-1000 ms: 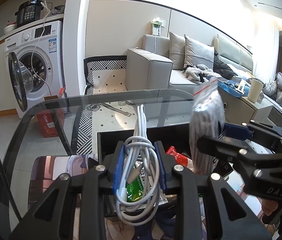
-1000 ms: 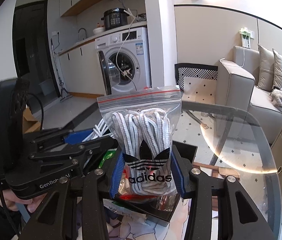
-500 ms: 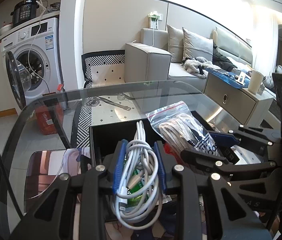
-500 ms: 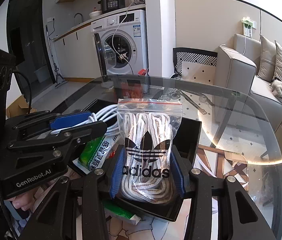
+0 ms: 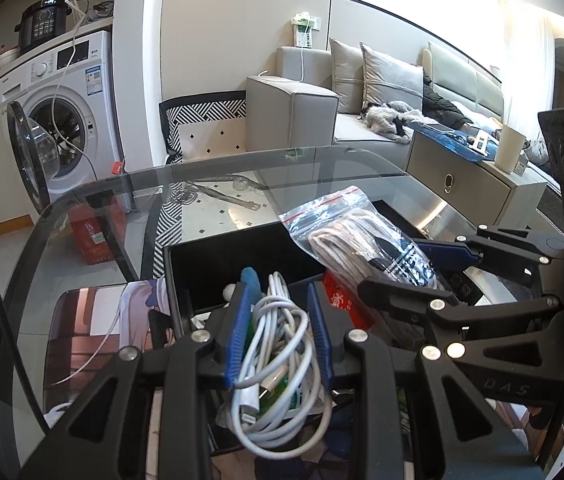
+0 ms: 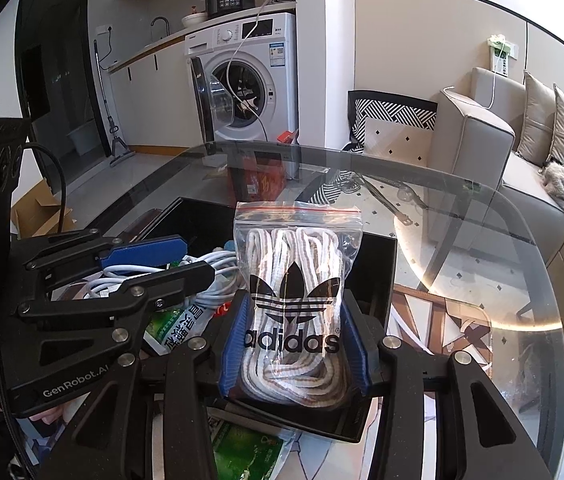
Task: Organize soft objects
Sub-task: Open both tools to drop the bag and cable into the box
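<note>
My left gripper (image 5: 277, 328) is shut on a coiled white charging cable (image 5: 277, 360) and holds it low over the near part of a black open box (image 5: 237, 256). My right gripper (image 6: 294, 340) is shut on a clear zip bag of white shoelaces with an adidas logo (image 6: 294, 280), held inside the same black box (image 6: 378, 272). The bag also shows in the left wrist view (image 5: 358, 240), to the right of the cable. The left gripper shows in the right wrist view (image 6: 153, 264) with the cable (image 6: 209, 272) just left of the bag.
The box stands on a round glass table (image 6: 482, 240). Green and red packets (image 6: 173, 328) lie in the box. A green packet (image 6: 245, 452) lies in front of it. A washing machine (image 5: 65, 112) and a grey sofa (image 5: 322, 108) stand beyond the table.
Both grippers have come down with their loads. The shoelace bag went from upright above the box to lying down inside it. The cable has sunk lower over the box.
</note>
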A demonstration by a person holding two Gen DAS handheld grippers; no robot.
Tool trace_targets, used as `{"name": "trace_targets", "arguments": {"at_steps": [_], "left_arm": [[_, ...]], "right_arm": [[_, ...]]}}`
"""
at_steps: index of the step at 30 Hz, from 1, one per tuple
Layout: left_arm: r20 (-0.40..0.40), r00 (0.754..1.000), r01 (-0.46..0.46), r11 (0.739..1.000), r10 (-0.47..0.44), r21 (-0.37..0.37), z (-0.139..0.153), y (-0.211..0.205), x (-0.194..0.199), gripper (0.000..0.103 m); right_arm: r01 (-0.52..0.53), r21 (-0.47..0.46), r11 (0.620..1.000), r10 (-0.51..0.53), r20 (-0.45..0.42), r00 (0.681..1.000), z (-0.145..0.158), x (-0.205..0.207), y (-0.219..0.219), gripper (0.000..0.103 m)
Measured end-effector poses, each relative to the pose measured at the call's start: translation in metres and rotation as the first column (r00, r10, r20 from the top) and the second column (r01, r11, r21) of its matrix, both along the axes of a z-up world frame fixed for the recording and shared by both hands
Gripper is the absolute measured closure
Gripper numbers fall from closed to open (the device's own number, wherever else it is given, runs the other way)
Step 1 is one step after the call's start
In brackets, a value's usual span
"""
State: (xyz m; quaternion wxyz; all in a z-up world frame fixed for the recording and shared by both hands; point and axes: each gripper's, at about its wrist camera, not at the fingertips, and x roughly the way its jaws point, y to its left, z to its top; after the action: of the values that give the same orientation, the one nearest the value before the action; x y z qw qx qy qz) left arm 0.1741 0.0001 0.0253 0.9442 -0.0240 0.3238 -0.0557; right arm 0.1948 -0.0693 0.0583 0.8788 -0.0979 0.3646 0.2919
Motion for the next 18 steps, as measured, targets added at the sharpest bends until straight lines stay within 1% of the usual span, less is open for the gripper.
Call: {"name": "trace_targets", "arguments": {"at_steps": [5,7,9,10,11,12,15,17,18], "left_arm": [[-0.012,1.000,-0.001,1.000,0.001,0.002,-0.001,-0.001,0.000,0.074],[-0.014,1.000,-0.009,1.000,0.009,0.022,0.001,-0.001,0.000,0.072],[-0.009,1.000,-0.014,1.000,0.014,0.015,0.003,0.002,-0.003,0.065],[-0.006,1.000,-0.014,1.000,0.014,0.011,0.004,0.003,-0.005,0.055],[0.001,1.000,-0.014,1.000,0.014,0.008,0.006,0.005,-0.007,0.047],[0.010,1.000,-0.017,1.000,0.017,0.009,0.009,0.006,-0.010,0.046],[0.020,1.000,-0.021,1.000,0.020,0.020,0.014,0.007,-0.017,0.045],[0.026,0.999,-0.030,0.999,0.029,0.027,0.017,0.009,-0.022,0.043],[0.029,0.999,-0.034,0.999,0.034,0.029,0.019,0.010,-0.025,0.040]], "right_arm": [[-0.008,-0.005,1.000,0.008,0.003,1.000,0.000,0.000,0.000,0.058],[-0.008,-0.008,1.000,0.008,0.014,1.000,0.002,-0.001,-0.001,0.056],[0.008,-0.019,1.000,-0.007,0.051,0.999,0.007,-0.005,-0.003,0.051],[0.011,-0.020,1.000,-0.010,0.061,0.998,0.009,-0.007,-0.004,0.047],[0.015,-0.015,1.000,-0.014,0.069,0.998,0.012,-0.009,-0.007,0.046],[0.020,-0.008,1.000,-0.019,0.074,0.997,0.015,-0.011,-0.011,0.046],[0.031,0.002,1.000,-0.031,0.091,0.995,0.022,-0.018,-0.019,0.036],[0.038,0.020,0.999,-0.040,0.097,0.994,0.026,-0.024,-0.027,0.022],[0.042,0.029,0.999,-0.045,0.101,0.994,0.028,-0.027,-0.030,0.020]]}}
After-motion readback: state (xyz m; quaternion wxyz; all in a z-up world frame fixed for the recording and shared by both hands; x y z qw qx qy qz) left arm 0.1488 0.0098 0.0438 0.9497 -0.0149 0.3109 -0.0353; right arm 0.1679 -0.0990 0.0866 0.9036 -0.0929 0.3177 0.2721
